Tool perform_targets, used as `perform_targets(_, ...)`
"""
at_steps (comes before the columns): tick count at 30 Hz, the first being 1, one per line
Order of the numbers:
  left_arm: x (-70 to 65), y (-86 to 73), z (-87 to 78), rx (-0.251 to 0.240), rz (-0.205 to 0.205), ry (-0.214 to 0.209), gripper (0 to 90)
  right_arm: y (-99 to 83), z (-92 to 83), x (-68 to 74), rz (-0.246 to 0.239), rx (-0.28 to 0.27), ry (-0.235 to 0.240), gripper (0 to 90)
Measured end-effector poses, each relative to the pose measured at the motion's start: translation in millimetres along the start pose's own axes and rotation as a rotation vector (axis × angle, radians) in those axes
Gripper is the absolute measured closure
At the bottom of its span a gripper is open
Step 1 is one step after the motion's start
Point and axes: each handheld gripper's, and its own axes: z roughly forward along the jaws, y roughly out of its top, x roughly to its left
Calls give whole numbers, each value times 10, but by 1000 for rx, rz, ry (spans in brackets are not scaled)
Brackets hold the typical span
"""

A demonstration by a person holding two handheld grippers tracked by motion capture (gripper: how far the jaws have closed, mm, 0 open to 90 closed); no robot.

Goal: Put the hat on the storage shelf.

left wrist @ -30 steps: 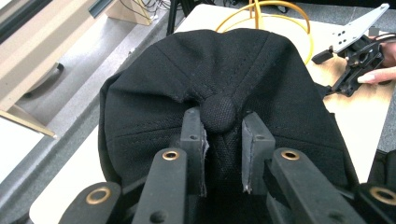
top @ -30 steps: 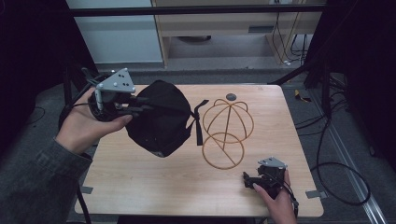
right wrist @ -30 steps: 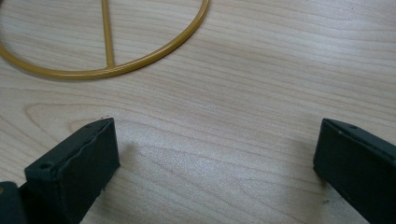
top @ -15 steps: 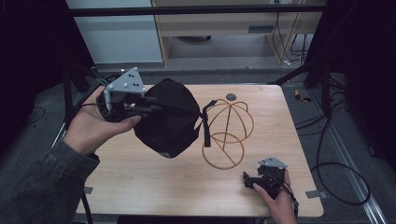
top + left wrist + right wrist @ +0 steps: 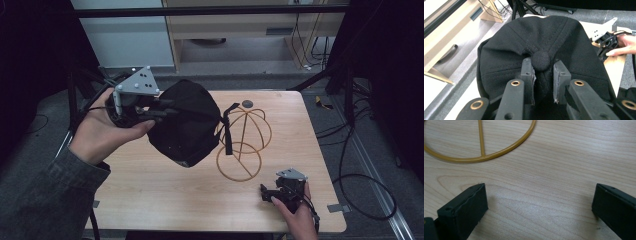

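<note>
Left gripper (image 5: 543, 82) has its jaws clenched on the crown of the black cap (image 5: 187, 125), pinching fabric w/ the top button (image 5: 542, 60) just ahead of the tips, between them. Cap hangs off the jaws, above the worktop (image 5: 150, 185), beside the gold wire stand (image 5: 245, 137); strap (image 5: 227, 131) dangles over the wire. Cap looks light, soft, floppy: it sags, so a crown pinch is prob. the best hold. Right gripper (image 5: 537, 202) rests low on the worktop, jaws released, wide apart, nothing between them; stand's base ring lies ahead.
</note>
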Motion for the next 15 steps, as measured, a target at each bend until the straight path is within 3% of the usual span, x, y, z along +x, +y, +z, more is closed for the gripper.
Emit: perform_targets(15,-168,268,115,1,52,-22,742,0,1,3,3,0,1,3)
